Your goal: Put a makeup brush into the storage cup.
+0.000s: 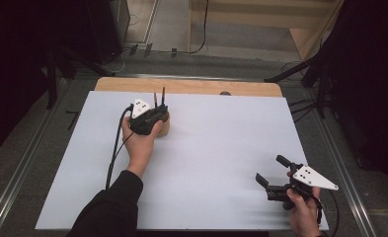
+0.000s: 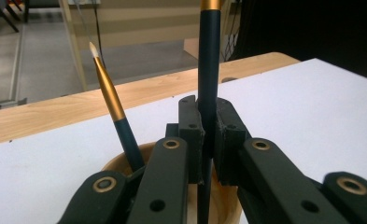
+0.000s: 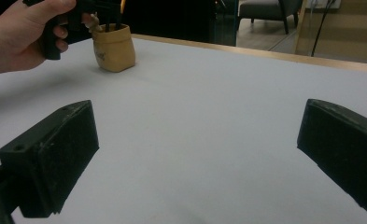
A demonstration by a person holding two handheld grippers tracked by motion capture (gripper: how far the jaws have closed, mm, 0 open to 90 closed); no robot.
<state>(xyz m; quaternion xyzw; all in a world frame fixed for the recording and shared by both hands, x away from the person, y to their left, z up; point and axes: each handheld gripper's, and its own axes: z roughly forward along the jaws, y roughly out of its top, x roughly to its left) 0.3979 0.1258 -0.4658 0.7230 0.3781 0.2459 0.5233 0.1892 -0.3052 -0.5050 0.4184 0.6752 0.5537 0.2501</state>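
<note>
A light wooden cup (image 1: 165,126) (image 2: 114,162) (image 3: 115,47) stands on the white tabletop (image 1: 221,143), left of centre. My left gripper (image 1: 153,112) (image 2: 208,135) hovers over it, shut on the dark teal handle of a brush (image 2: 208,70) that stands upright with its lower end in the cup. A second brush (image 2: 112,103) with a gold ferrule and a pale tip leans in the cup to the left. Both handles rise above the gripper in the high view (image 1: 159,98). My right gripper (image 1: 272,170) (image 3: 197,158) is near the front right corner, open with nothing between its jaws.
The white sheet covers most of the table, and a bare wooden strip (image 1: 191,87) runs along the far edge. Dark stands (image 1: 320,74) and cables (image 1: 201,29) sit on the floor beyond. The left hand (image 3: 17,32) shows in the right gripper view.
</note>
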